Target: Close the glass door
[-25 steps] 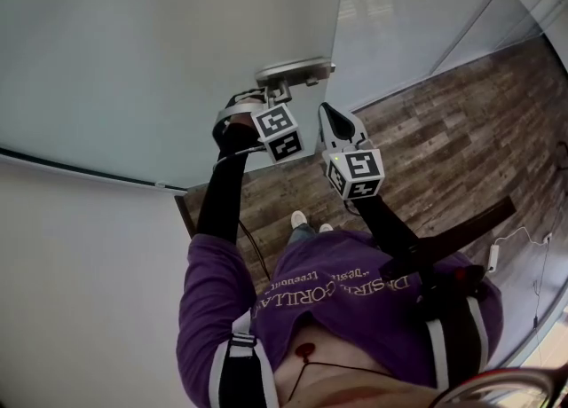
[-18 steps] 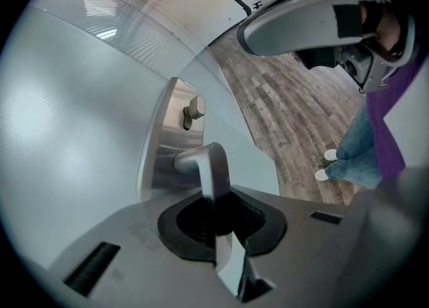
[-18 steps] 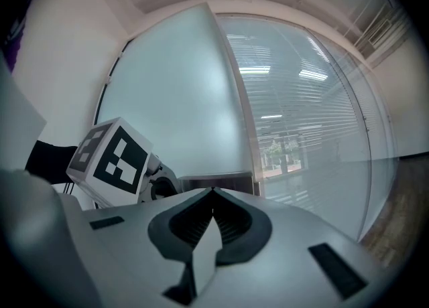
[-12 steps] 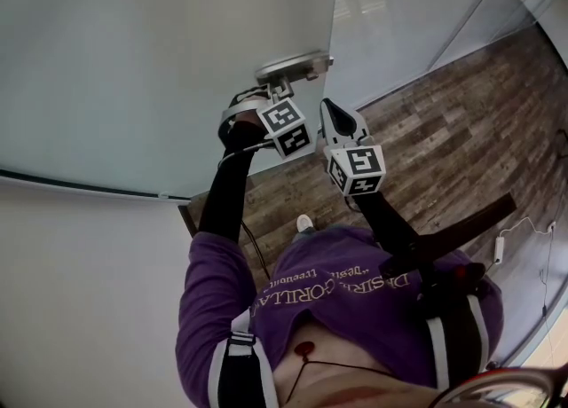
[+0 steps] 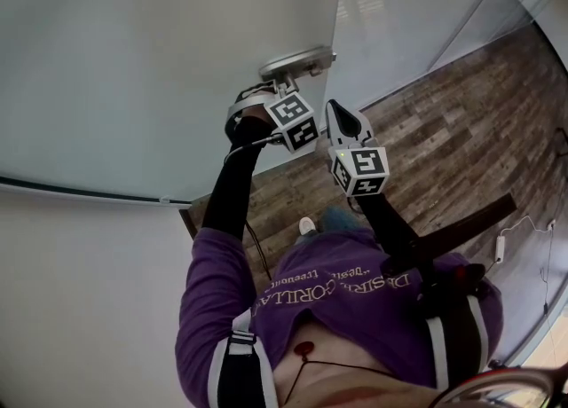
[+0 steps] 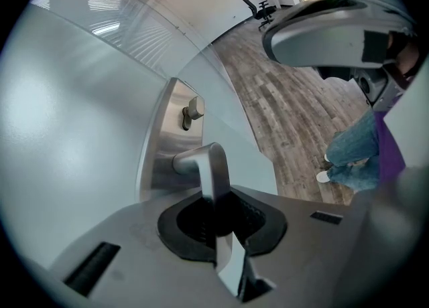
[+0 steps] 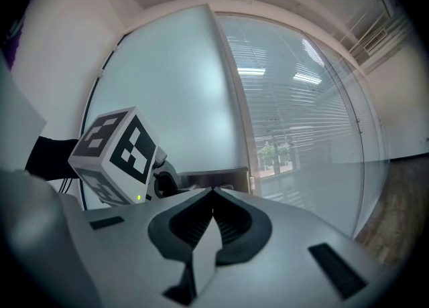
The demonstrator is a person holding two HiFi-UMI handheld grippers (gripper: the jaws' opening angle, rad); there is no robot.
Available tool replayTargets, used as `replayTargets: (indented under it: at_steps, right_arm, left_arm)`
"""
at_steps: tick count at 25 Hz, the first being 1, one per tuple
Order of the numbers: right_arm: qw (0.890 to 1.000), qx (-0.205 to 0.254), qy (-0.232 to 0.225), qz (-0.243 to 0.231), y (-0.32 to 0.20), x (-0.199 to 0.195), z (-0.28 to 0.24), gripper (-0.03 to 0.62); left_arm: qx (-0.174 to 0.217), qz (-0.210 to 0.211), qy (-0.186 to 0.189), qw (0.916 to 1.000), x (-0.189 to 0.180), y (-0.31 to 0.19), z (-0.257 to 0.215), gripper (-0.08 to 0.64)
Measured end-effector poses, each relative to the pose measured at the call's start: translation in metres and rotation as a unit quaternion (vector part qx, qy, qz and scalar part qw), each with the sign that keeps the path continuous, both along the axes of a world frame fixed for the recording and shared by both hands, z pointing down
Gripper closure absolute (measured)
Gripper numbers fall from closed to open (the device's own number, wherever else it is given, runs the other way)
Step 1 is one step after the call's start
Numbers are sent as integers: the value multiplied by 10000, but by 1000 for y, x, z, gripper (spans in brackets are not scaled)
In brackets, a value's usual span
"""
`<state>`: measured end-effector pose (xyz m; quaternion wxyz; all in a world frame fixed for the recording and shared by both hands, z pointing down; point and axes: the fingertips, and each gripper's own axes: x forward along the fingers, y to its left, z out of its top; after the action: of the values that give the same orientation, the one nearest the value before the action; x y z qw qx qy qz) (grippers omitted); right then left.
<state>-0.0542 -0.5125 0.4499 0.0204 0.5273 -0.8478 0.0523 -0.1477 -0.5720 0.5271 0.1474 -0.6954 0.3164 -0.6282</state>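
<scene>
Change: since a second ago the door [image 5: 160,60] edge and its handle [image 5: 297,62] have slid a little toward the fixed glass panel [image 5: 399,16] in the head view, and the left gripper [image 6: 218,209] has gone along with them
Meaning: the door seems to be swinging slowly, led by its handle; I can't tell from here how far it is from shut, so I'd count the closing as under way, not done
Left gripper: jaws nearly together, clamped on the handle's lever, which sticks out from a metal plate [image 6: 161,159] near the door's edge
Right gripper [image 7: 211,191]: jaws closed tip to tip with nothing in them; it is just beside the left one, clear of the door
Left arm: black sleeve [image 5: 232,184] stretched out to the handle, gripper tilted downward onto the lever
Right arm: reached forward, gripper about level, facing the door
</scene>
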Motion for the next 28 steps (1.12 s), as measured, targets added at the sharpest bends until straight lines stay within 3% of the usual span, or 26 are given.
replayTargets:
  at_steps: [15, 28]
  right_arm:
    - [9979, -173, -237, -579, -41, 4, 1, 595]
    - [9946, -165, -181, -1005, -68, 2, 5, 595]
  left_arm:
    - [-25, -241, -89, 9997, -3, -12, 1, 528]
    - [53, -451, -223, 9987, -15, -25, 5, 532]
